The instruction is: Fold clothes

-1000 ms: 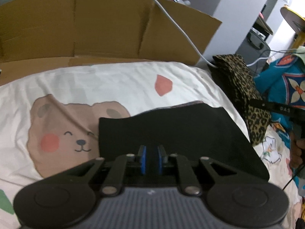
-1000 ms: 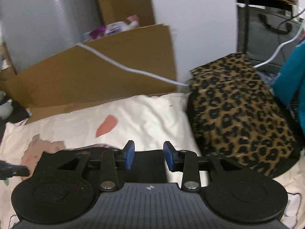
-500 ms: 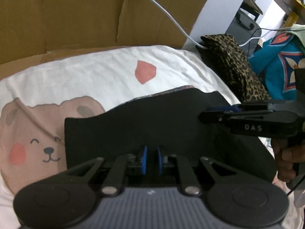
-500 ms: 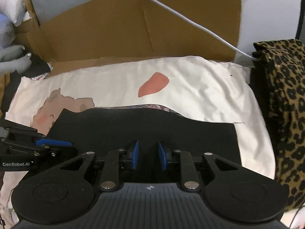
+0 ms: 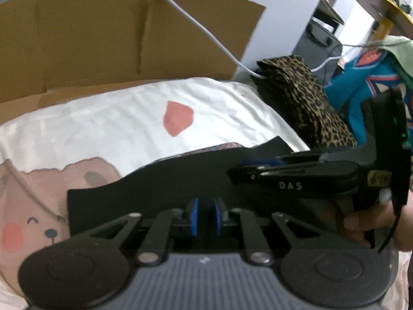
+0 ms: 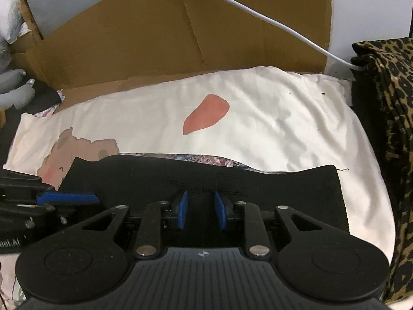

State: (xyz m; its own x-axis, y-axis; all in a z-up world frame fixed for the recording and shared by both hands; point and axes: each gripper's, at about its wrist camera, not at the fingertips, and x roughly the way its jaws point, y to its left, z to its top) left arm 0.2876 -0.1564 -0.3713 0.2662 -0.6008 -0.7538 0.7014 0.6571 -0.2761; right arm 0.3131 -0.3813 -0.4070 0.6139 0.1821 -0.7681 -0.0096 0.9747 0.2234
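Black cloth (image 6: 232,180), folded flat, lies across the lower middle of both views on a white bedsheet (image 6: 284,129) printed with a bear (image 5: 38,193) and a salmon-pink patch (image 6: 206,115). A strip of patterned fabric (image 6: 201,159) peeks out along the black garment's far edge.

The left tongs (image 5: 205,215) sit at the bottom centre of the left wrist view, their blue pads nearly together with only a narrow gap, over the near edge of the black cloth; whether any fabric is pinched between them I cannot tell. The right tongs (image 6: 198,213) fill the bottom of the right wrist view with a clear gap between the blue pads, parted over the garment's near hem and gripping nothing that shows. In the left view the right tongs reach in from the right side of the frame, held by a hand (image 5: 371,224) at the lower right, hovering over the right half of the black cloth; contact is unclear.

A cardboard sheet (image 6: 180,31) stands behind the bed across the top of both frames, with a white cable (image 6: 271,23) draped over it. A leopard-print garment (image 6: 392,129) lies folded at the right edge, just beside the sheet. Teal patterned fabric (image 5: 361,90) shows at the upper right of the left view.
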